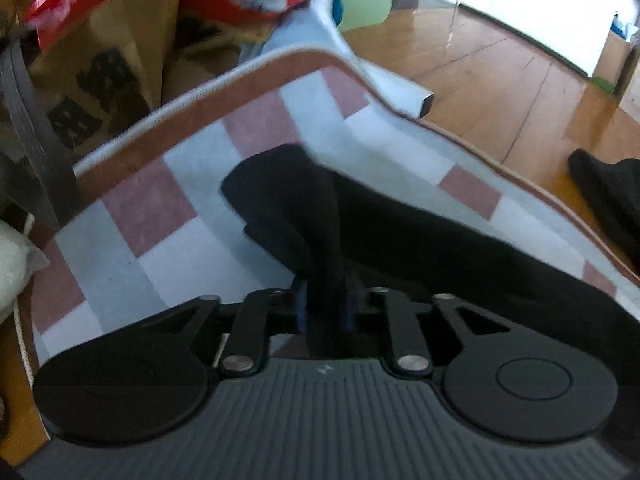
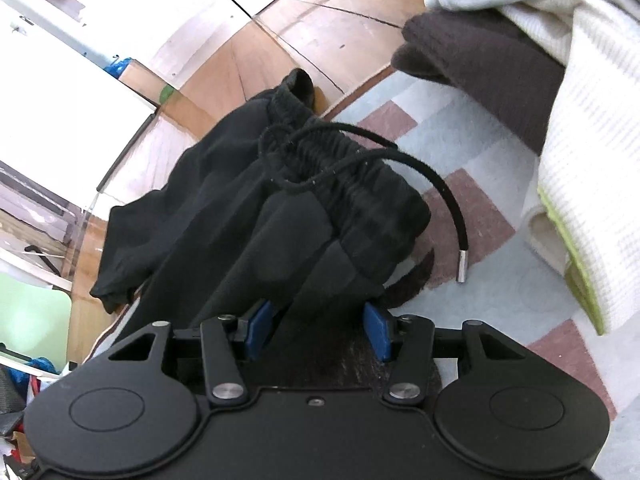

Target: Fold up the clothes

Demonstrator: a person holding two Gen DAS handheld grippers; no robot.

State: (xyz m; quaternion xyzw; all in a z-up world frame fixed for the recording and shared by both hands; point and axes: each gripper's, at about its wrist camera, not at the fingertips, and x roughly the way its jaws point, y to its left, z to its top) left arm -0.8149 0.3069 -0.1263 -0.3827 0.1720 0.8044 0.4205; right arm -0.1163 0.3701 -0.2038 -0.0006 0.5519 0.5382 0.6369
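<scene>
Black drawstring trousers lie across a checked rug of pale blue, white and dull red squares. My left gripper is shut on a raised fold of the black cloth near one end. In the right wrist view my right gripper holds the bunched cloth of the trousers just below the elastic waistband, with its blue pads pressed against the fabric. A black drawstring with a metal tip hangs loose over the rug.
Folded clothes, a dark brown piece under a cream waffle-knit one, sit on the rug at the right. Cardboard boxes with red and white items stand beyond the rug's far edge. Wooden floor surrounds the rug. A white box lies at the rug's corner.
</scene>
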